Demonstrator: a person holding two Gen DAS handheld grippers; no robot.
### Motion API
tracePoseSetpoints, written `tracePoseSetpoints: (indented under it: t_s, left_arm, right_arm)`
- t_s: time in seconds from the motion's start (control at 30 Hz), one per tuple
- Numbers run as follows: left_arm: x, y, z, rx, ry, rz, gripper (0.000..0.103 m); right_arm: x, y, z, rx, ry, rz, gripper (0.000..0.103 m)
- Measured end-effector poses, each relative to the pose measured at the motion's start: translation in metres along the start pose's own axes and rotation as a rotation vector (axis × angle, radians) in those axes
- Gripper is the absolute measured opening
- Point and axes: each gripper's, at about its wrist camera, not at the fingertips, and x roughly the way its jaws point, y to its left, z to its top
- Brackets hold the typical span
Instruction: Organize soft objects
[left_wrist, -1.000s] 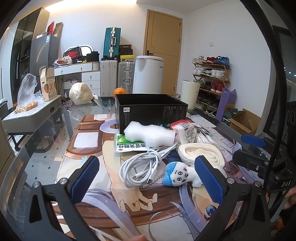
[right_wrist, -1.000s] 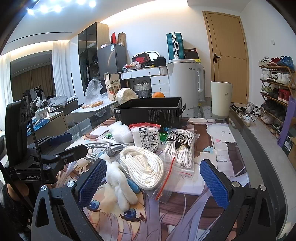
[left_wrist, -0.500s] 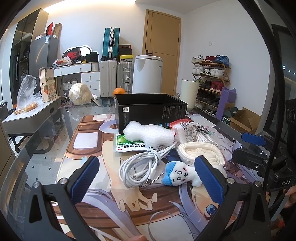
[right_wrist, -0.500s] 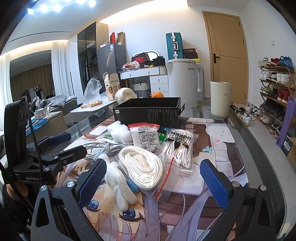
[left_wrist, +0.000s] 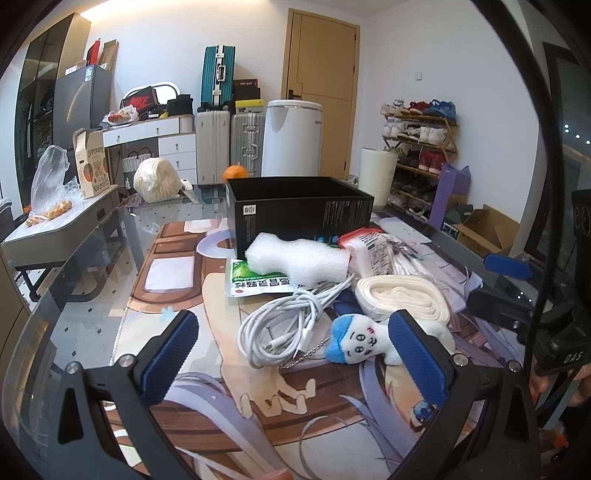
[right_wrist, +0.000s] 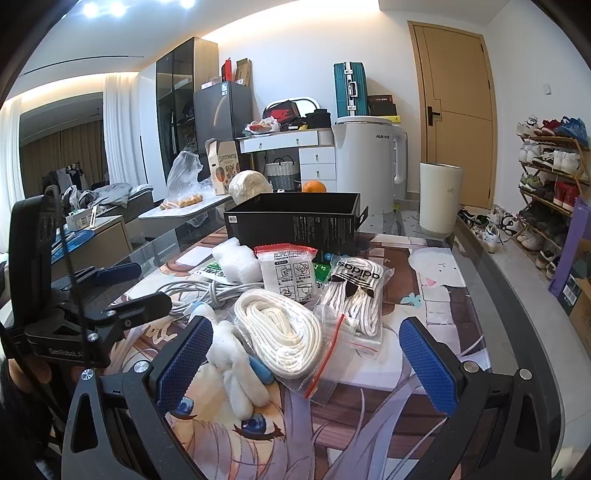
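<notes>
Soft objects are lying in front of the black box (left_wrist: 299, 218): foam block (left_wrist: 297, 258), bagged cord (right_wrist: 282, 338), plush keychain (left_wrist: 360, 341). Left gripper (left_wrist: 291, 352) and right gripper (right_wrist: 304, 360) are hovering released; the keychain's chain risks snagging the cable (left_wrist: 288, 321).

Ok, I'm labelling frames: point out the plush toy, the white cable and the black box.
plush toy (left_wrist: 356, 339), left wrist view, its face.
white cable (left_wrist: 284, 325), left wrist view, coiled loops.
black box (right_wrist: 295, 225), right wrist view, front wall.
</notes>
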Motion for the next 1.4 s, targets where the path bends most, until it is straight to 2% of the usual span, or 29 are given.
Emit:
tracePoseSetpoints:
  t_s: [0.43, 0.6, 0.9, 1.03, 1.4]
  left_arm:
    - [0.001, 0.008, 0.008, 0.014, 0.016, 0.031, 0.103]
    - [0.0, 0.014, 0.011, 0.006, 0.022, 0.037, 0.103]
    - [-0.004, 0.015, 0.01, -0.004, 0.013, -0.015, 0.103]
    - [-0.006, 0.011, 0.012, 0.008, 0.005, -0.01, 0.103]
    - [-0.013, 0.011, 0.011, 0.028, -0.005, -0.005, 0.103]
  right_arm:
    - [0.007, -0.002, 0.003, 0.009, 0.068, 0.034, 0.102]
    - [0.007, 0.0, 0.005, -0.003, 0.068, 0.031, 0.102]
    - [0.016, 0.009, 0.011, -0.02, 0.128, 0.049, 0.103]
    - [0.019, 0.009, 0.013, -0.006, 0.148, 0.041, 0.103]
    - [0.017, 0.026, 0.013, -0.085, 0.144, 0.023, 0.103]
